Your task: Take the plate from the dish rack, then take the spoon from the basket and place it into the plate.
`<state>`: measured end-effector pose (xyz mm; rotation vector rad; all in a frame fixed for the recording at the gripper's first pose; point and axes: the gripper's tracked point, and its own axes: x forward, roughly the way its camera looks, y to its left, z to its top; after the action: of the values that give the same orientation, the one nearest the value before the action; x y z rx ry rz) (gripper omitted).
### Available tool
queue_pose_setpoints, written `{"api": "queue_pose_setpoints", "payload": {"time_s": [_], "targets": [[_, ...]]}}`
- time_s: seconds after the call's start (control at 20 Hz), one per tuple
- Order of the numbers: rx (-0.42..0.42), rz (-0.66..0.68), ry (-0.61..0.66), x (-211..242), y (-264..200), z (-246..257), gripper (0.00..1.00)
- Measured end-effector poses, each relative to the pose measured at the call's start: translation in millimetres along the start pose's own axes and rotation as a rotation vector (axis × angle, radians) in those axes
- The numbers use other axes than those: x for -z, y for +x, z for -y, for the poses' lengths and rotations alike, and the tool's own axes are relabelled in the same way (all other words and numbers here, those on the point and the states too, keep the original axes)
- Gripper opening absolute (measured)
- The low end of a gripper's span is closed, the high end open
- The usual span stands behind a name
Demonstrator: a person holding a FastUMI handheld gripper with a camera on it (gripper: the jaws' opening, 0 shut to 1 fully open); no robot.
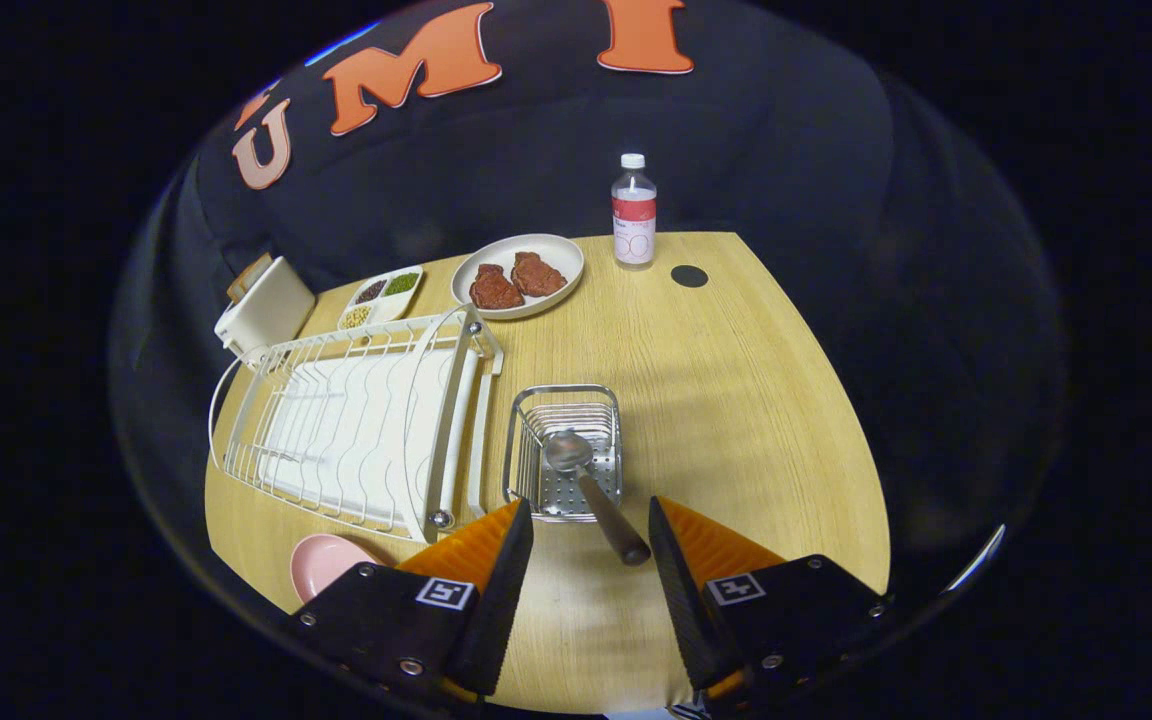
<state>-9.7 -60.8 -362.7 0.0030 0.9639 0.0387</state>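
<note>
Gripper view: gripper (591, 520) spread wide, holding nothing, spoon (591, 490) handle end between the fingertips. Pink plate (321, 562) on table (736, 400) beside left finger; spoon bowl in wire basket (564, 445) just ahead, dish rack (361, 425) alongside. Beyond: meat plate (518, 275), water bottle (633, 212).

I have one camera, a fisheye riding on the hand-held gripper (591, 525), and it looks forward along the two fingers, which stand apart at the near end of my view. It sits above the near edge of the table (726, 400) and tilts down across it toward the booth's black cloth wall. The wire basket (564, 450) lies just ahead of the fingers, close to the lens; the water bottle (633, 212) at the far edge looks small. The wide lens bends the table's edges.
</note>
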Motion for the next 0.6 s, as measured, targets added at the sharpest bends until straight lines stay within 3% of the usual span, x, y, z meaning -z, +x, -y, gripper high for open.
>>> {"api": "queue_pose_setpoints", "payload": {"time_s": [0.3,0.6], "targets": [[-0.064,0.184,0.084,-1.6,16.0,-2.0,0.67],[-0.080,0.312,0.028,-19.8,30.0,-14.6,0.45]]}}
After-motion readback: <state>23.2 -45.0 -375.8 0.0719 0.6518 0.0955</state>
